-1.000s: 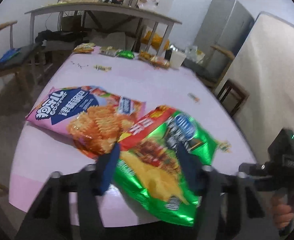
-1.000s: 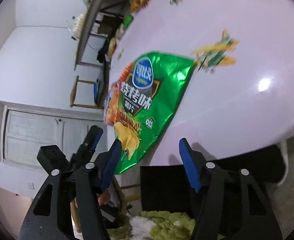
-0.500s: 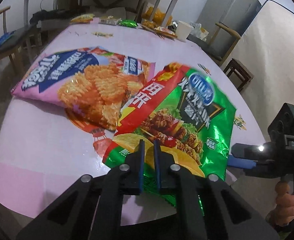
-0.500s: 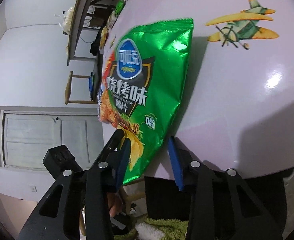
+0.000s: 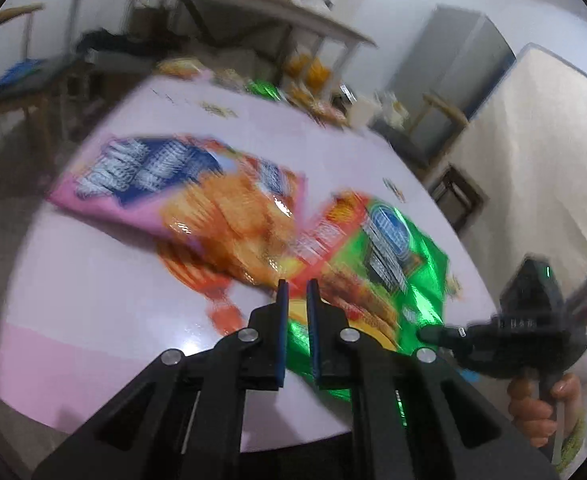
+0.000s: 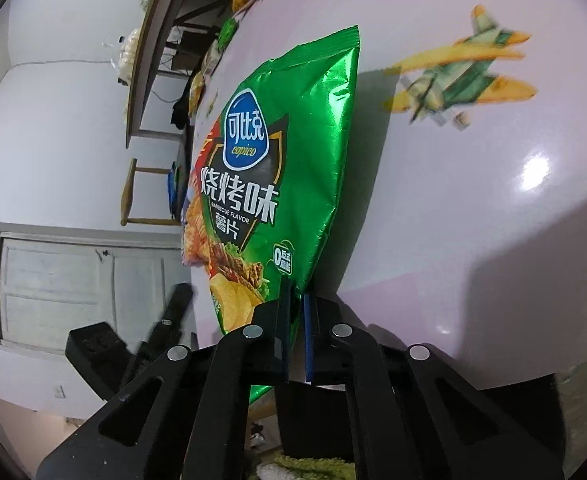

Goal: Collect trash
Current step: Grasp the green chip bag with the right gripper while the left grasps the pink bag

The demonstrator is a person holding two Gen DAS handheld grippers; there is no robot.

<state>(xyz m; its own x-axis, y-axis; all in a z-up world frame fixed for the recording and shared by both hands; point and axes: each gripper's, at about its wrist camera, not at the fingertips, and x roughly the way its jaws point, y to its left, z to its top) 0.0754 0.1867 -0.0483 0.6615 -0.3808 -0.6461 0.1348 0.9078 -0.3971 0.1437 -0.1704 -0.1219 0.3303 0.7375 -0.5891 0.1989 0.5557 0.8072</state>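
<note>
Both sets of jaws pinch the green crisp bag (image 6: 289, 168) at its near edge, low in each frame: the right gripper (image 6: 296, 312) on one corner, the left gripper (image 5: 296, 304) beside it. Lifting evenly should clear the pink bag (image 5: 181, 184) upper left on the bench (image 5: 93, 288).

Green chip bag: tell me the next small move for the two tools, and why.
Probably lift both together, a little. The left tool and the right tool are each shut on the near edge of the green chip bag, which otherwise lies on the table, its far side against the pink snack bag.
</note>
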